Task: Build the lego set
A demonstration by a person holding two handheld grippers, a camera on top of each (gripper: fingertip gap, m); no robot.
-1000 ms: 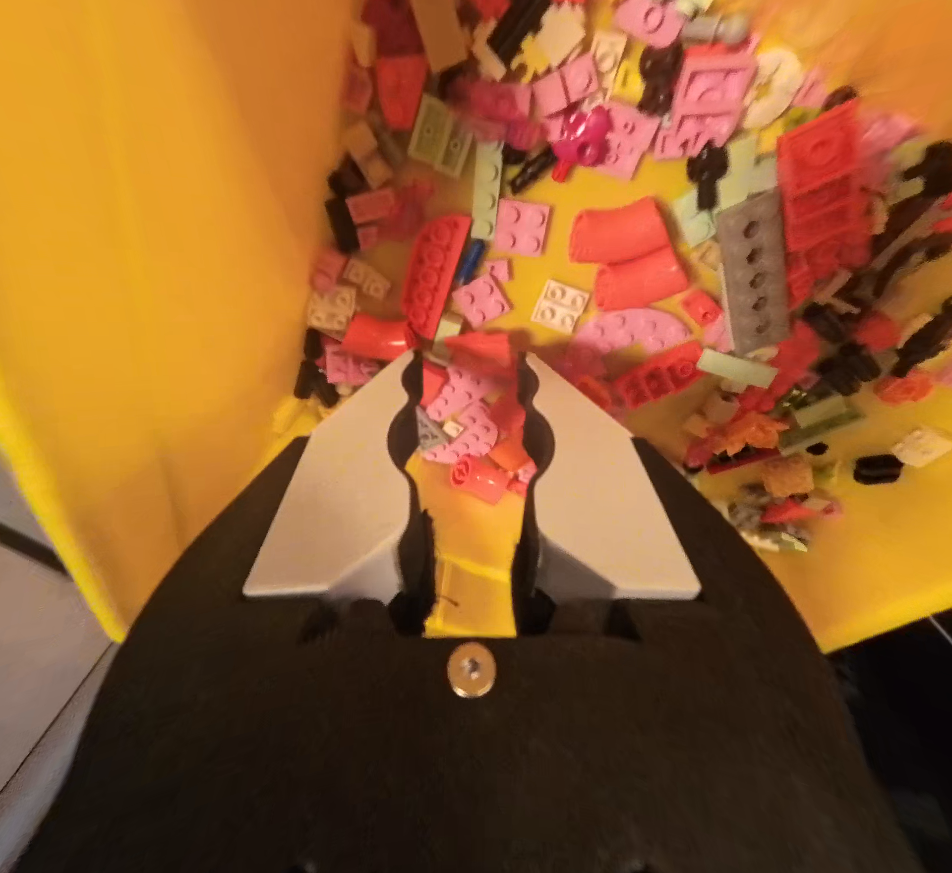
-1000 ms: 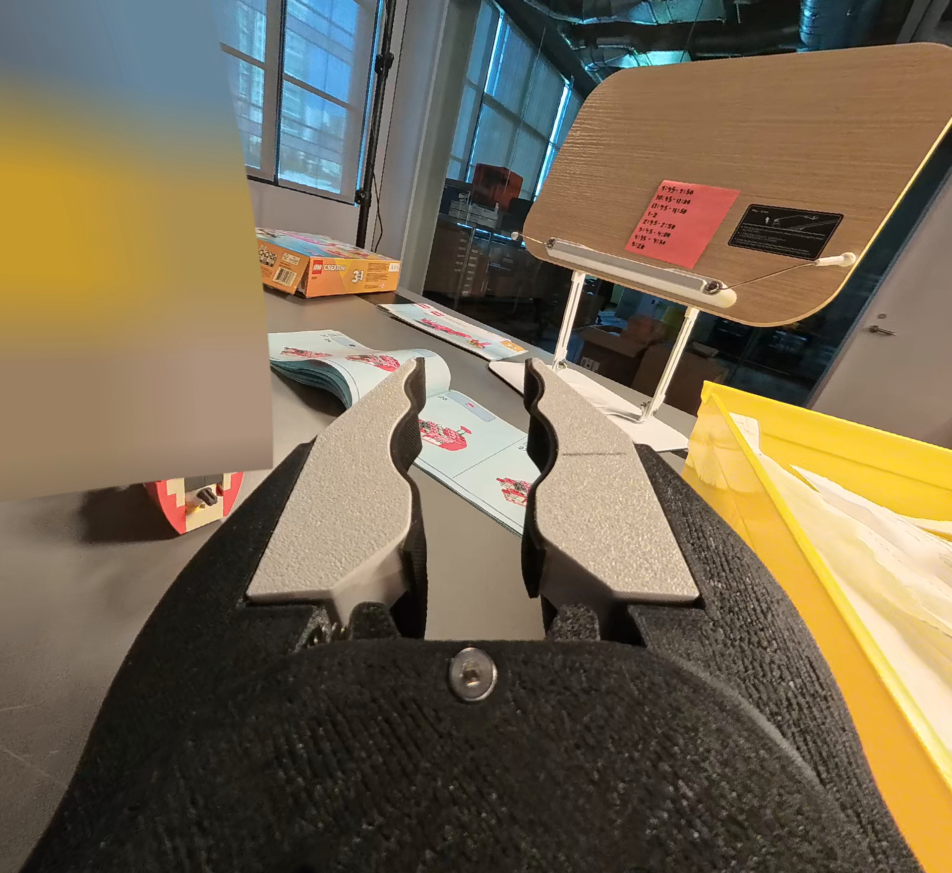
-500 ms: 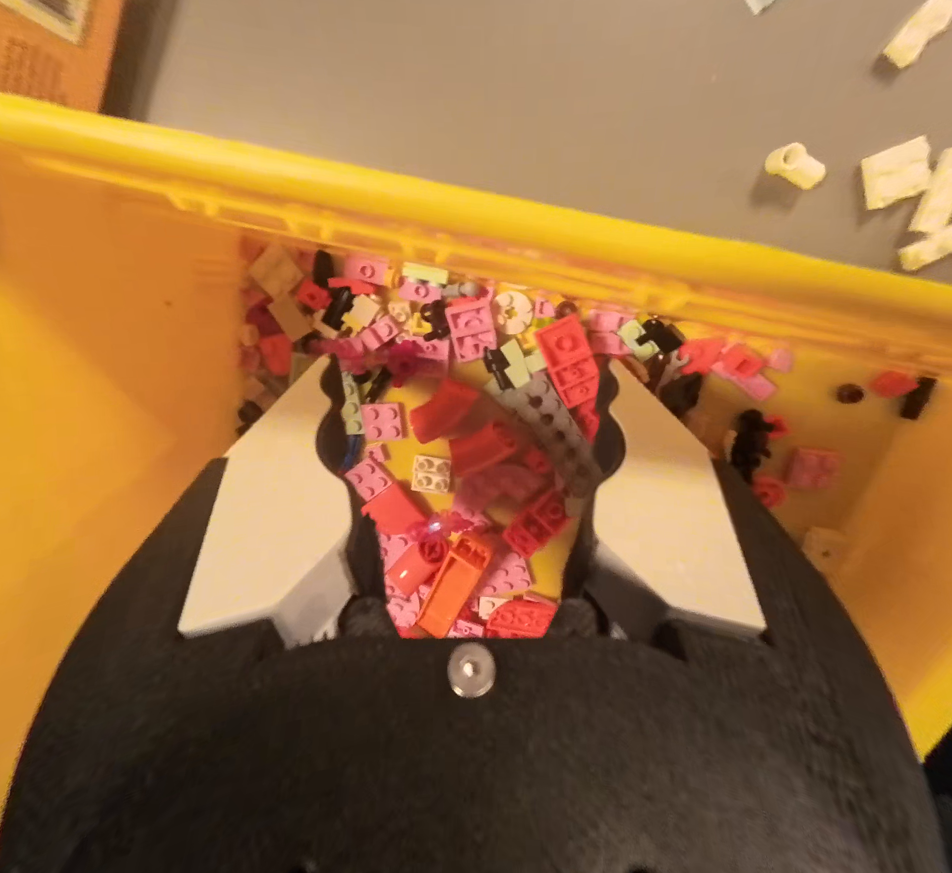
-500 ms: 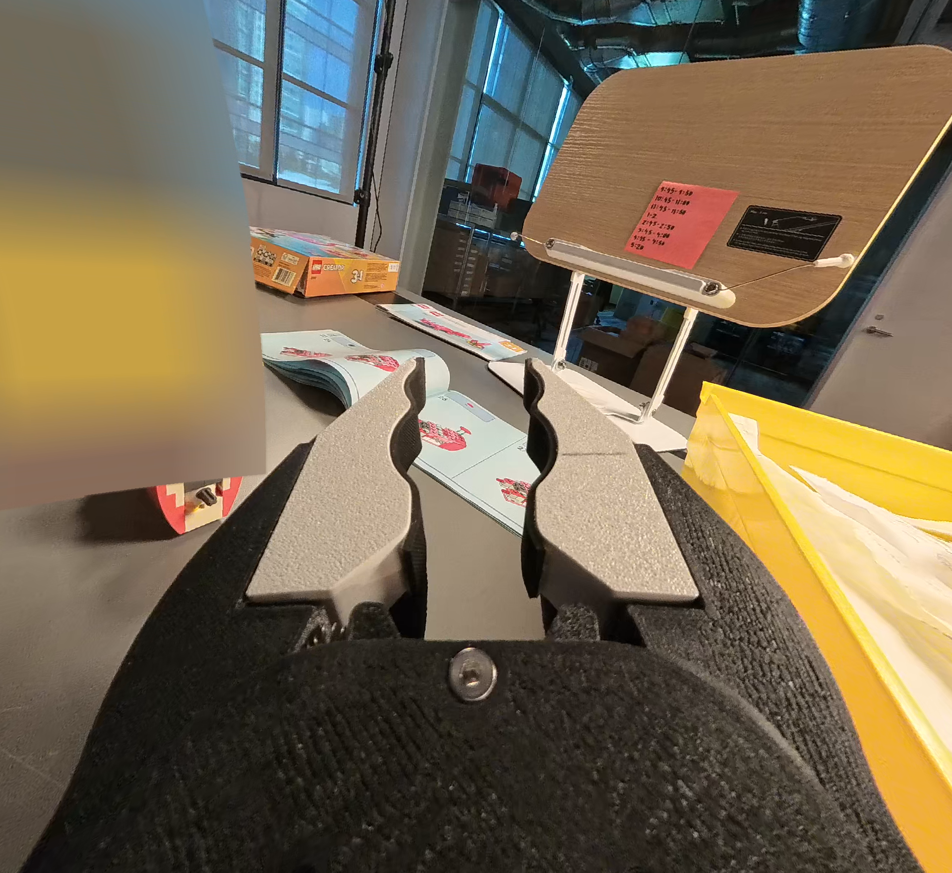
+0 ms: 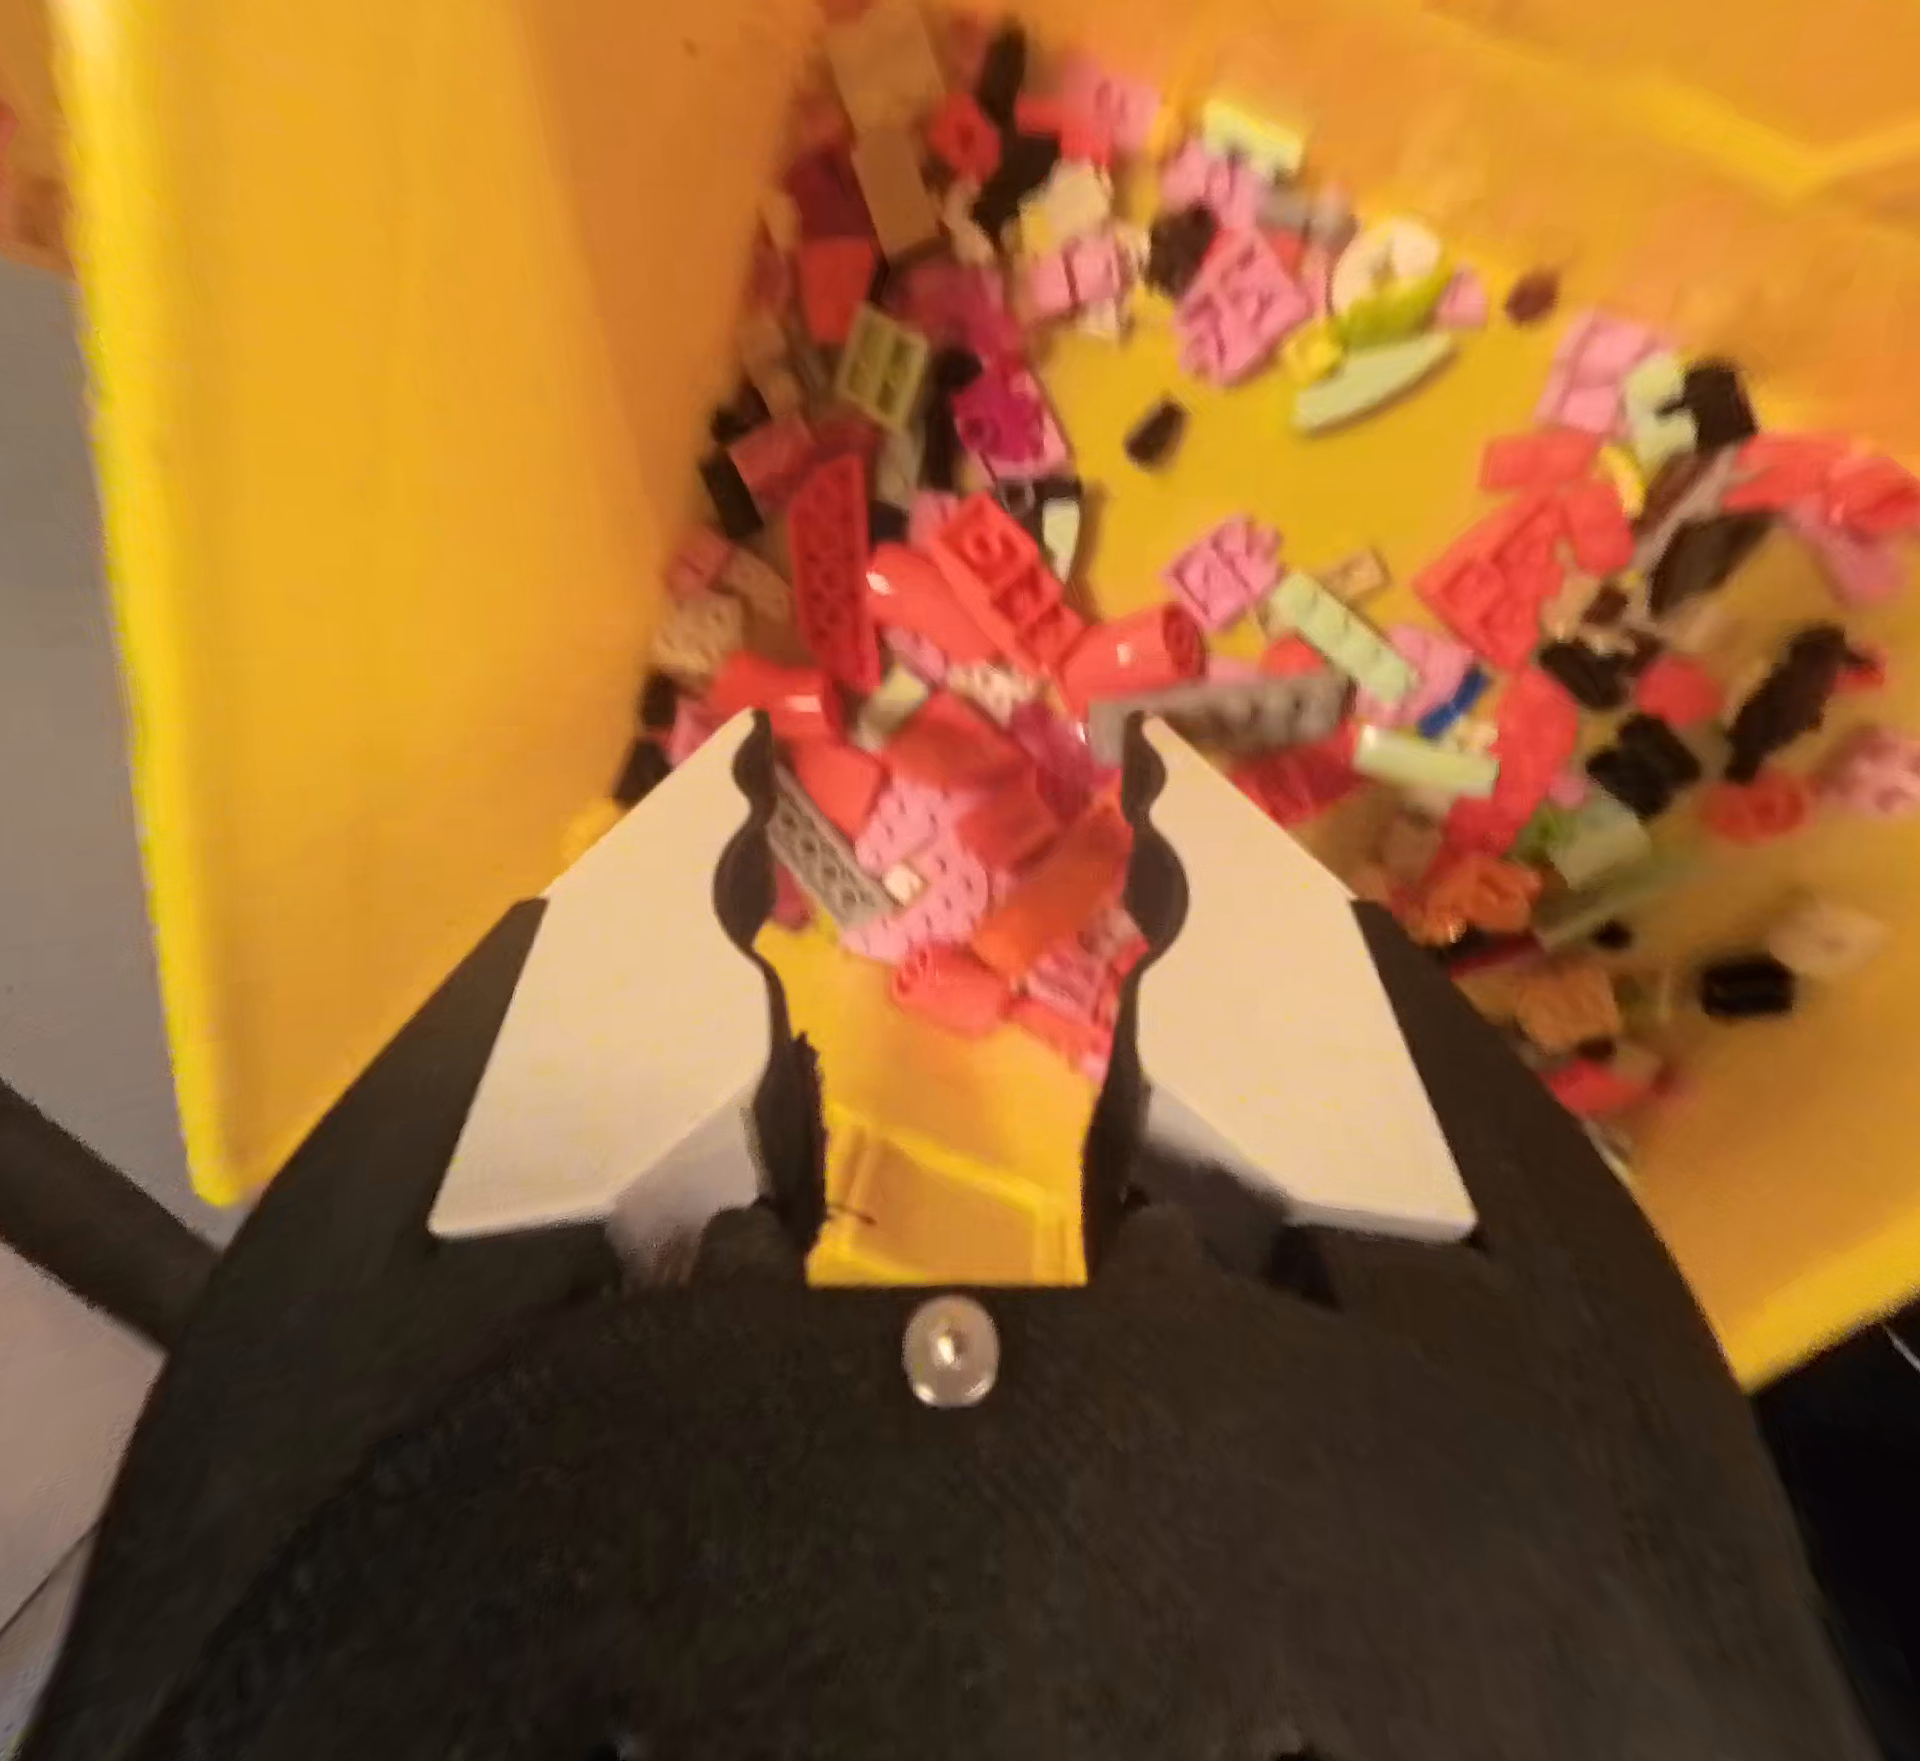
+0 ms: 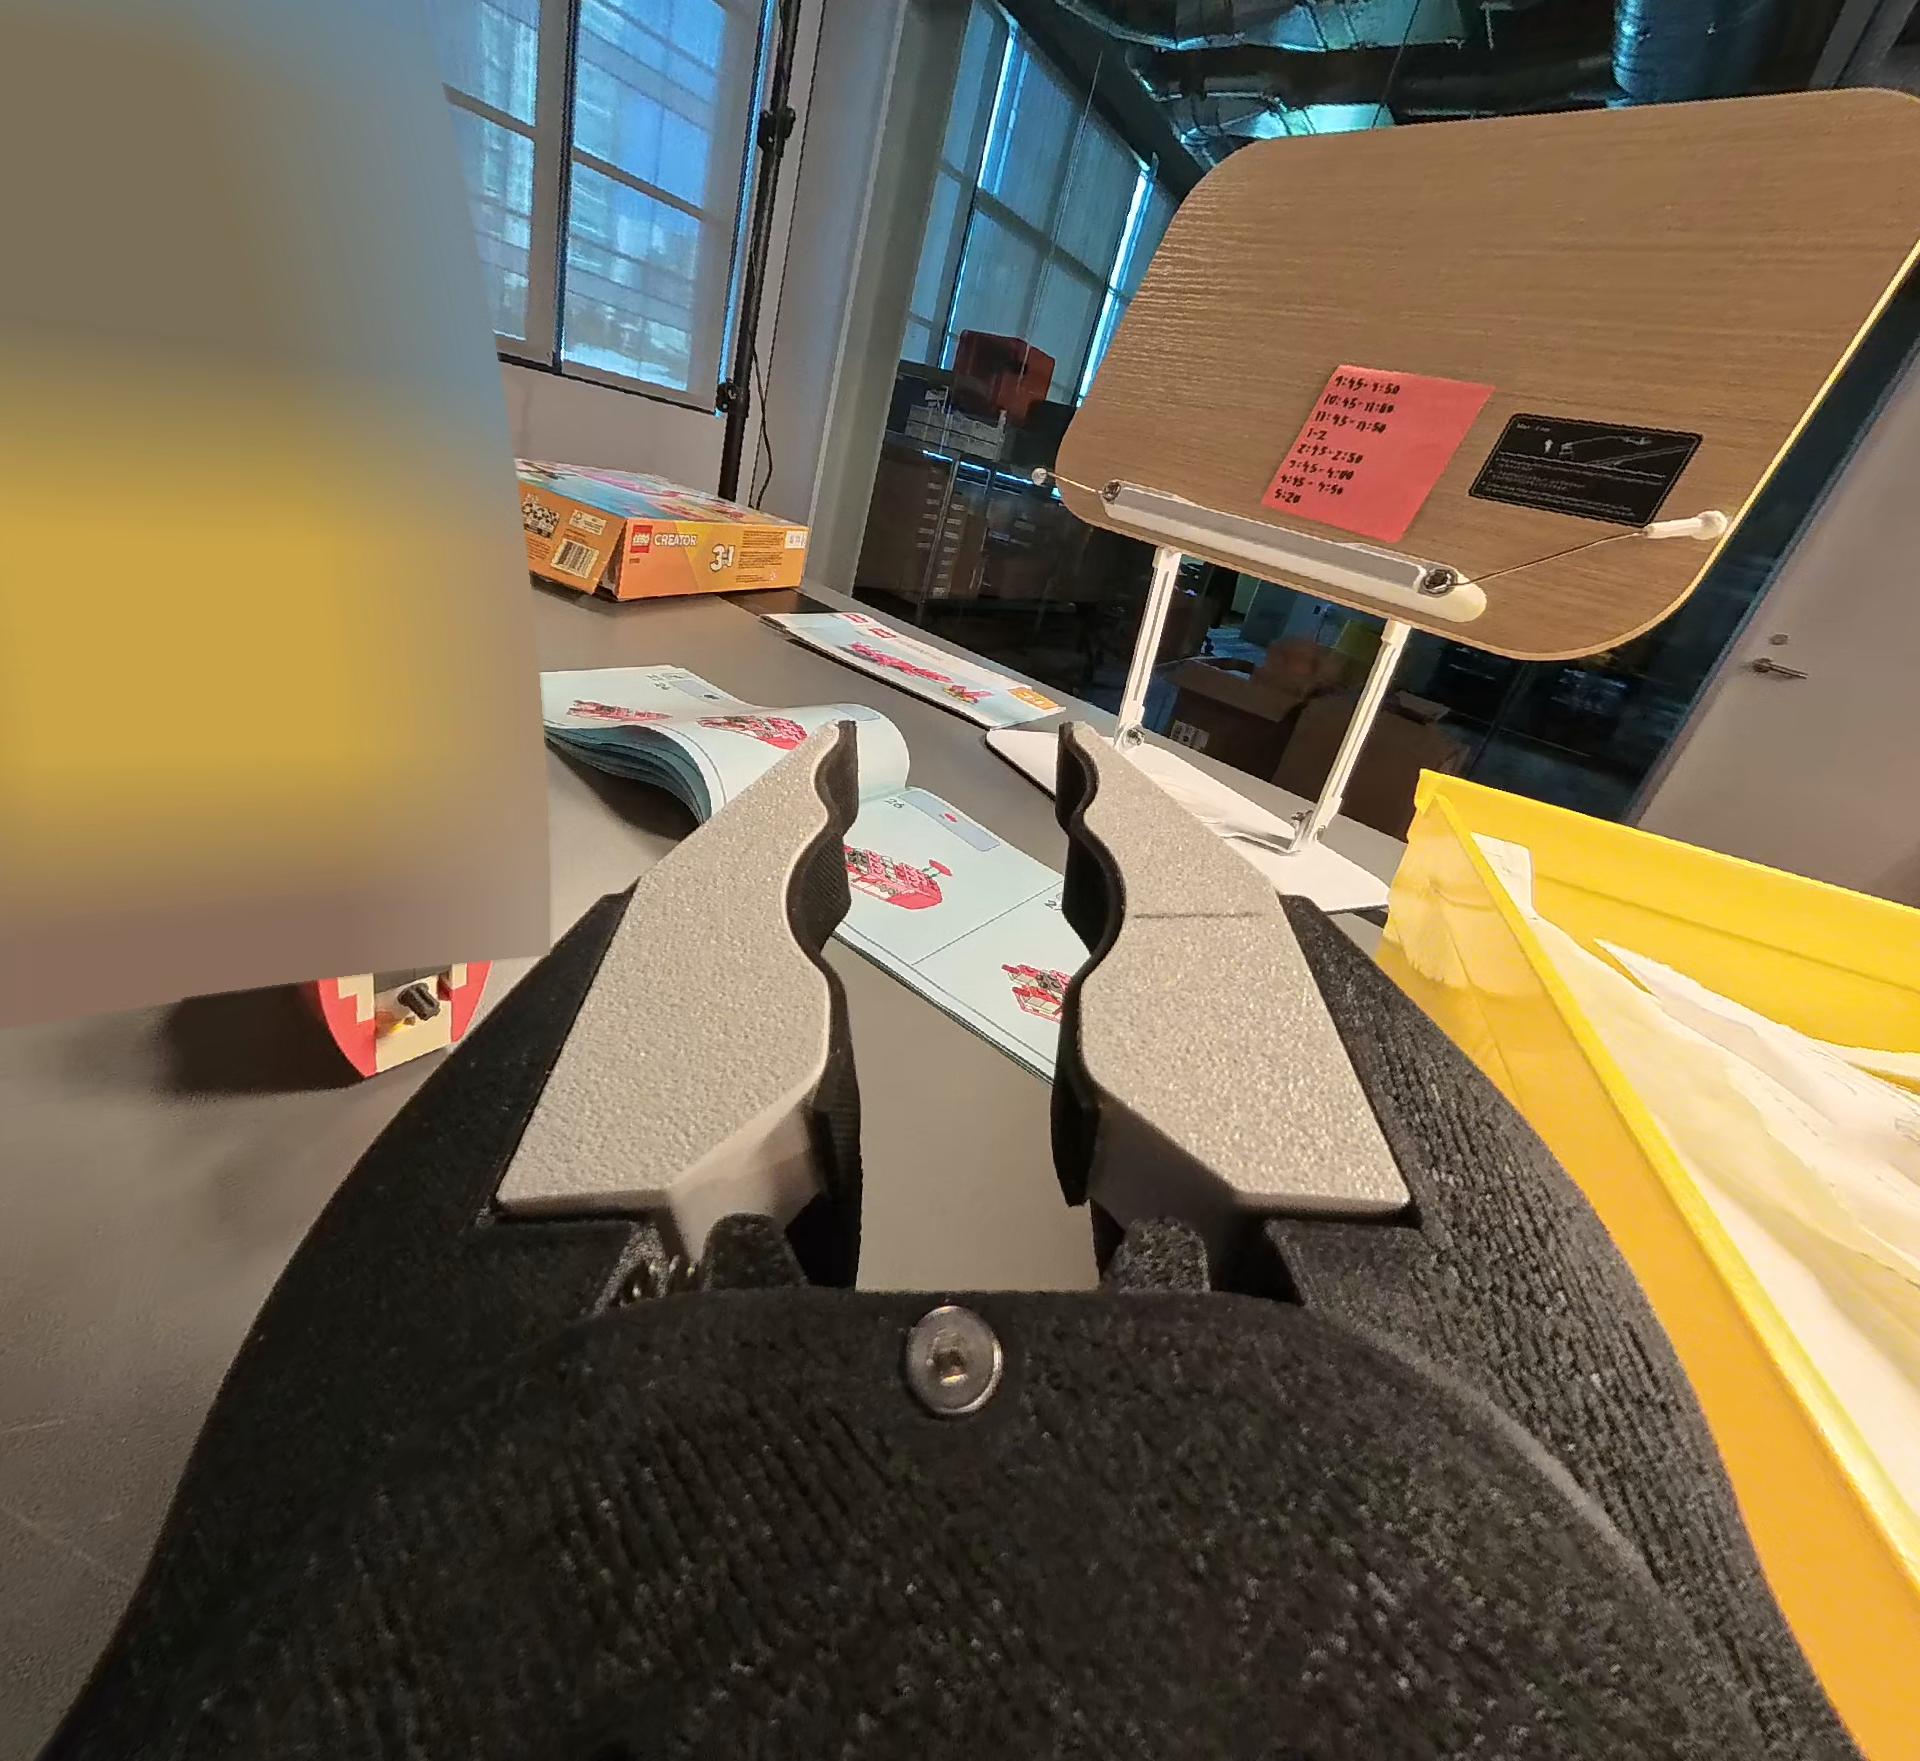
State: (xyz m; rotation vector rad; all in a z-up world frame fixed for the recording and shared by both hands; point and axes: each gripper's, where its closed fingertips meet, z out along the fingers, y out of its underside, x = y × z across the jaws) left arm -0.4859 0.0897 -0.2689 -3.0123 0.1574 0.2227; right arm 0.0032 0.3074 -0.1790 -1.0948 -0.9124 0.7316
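Observation:
My left gripper (image 5: 945,729) is open inside a yellow bin (image 5: 416,361), low over a heap of loose bricks (image 5: 966,589) in red, pink, black and pale green near the bin's left wall. Pink and red bricks and a grey holed plate (image 5: 826,854) show between the fingers, but the pads do not press on any of them. The view is blurred. My right gripper (image 6: 958,735) is open and empty, resting just above the grey table (image 6: 156,1244), pointing at an open instruction booklet (image 6: 935,890).
A wooden book stand (image 6: 1507,340) stands behind the booklet. A second booklet (image 6: 914,662) and an orange box (image 6: 665,537) lie farther back. A yellow bin with plastic bags (image 6: 1662,880) is at the right. A small red and white brick model (image 6: 400,1015) sits at the left. Left tips to right tips: about 55 cm.
The left gripper opened wide while pointing across the bin's rim, then swung back to the bin's corner and narrowed partway. The bricks have shifted. The right gripper has not moved.

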